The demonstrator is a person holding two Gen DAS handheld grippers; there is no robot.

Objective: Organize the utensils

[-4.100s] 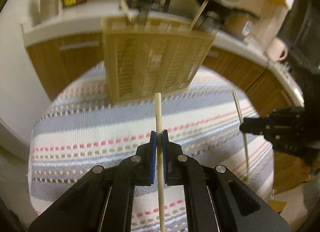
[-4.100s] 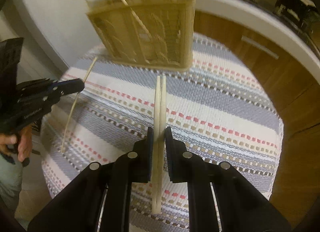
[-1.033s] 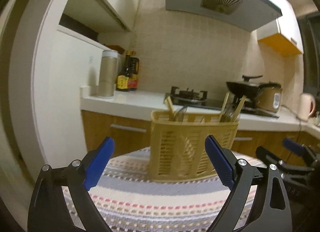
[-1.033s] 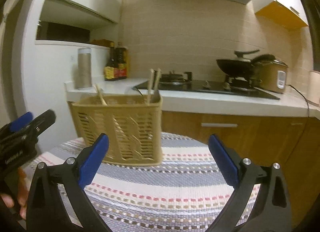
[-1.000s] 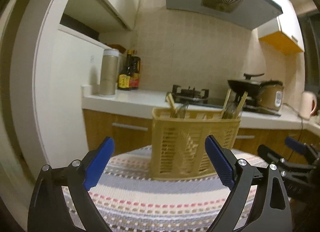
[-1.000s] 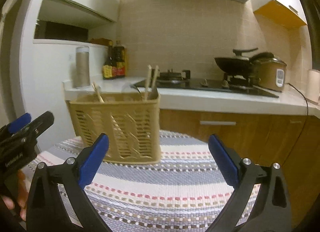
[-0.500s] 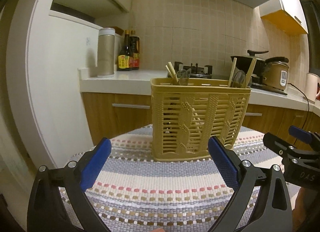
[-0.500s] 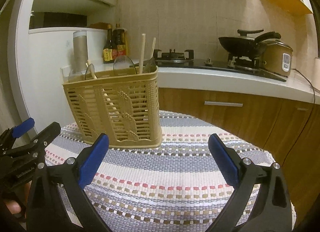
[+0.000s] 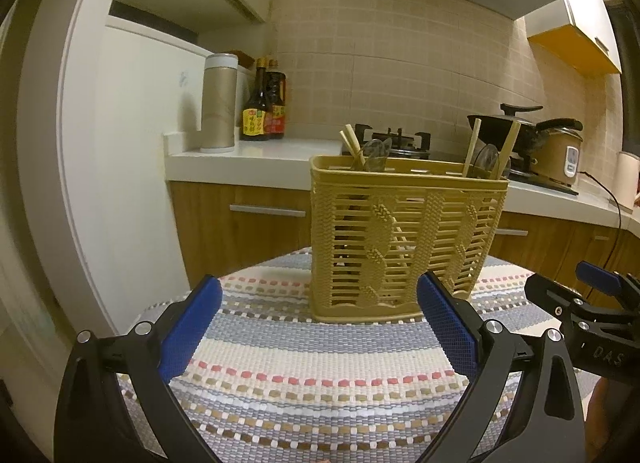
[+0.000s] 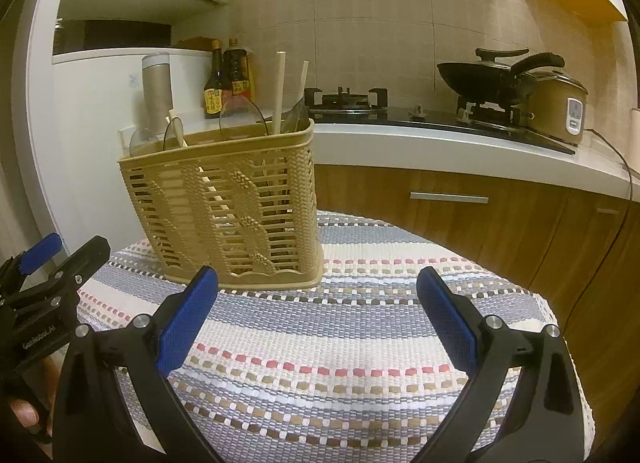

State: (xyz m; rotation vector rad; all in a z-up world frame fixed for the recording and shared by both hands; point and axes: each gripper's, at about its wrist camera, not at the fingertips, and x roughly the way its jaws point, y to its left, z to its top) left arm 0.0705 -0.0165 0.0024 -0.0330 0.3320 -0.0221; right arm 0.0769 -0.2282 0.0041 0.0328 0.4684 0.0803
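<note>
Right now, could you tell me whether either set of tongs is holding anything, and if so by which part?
Nothing is held. The left tongs and the right tongs are both open and empty above the striped cloth, short of the utensil basket.

- The utensil basket (image 9: 404, 239) is moulded in matt tan plastic with a woven pattern.
- The tablecloth (image 10: 340, 339) is coarse woven cloth.
- Pale wooden chopsticks (image 10: 279, 91) are seen.
- The gripper pads (image 9: 448, 327) are textured blue rubber on matt black plastic.
- The cabinets (image 10: 480, 215) are smooth wood-grain with a metal handle.
</note>
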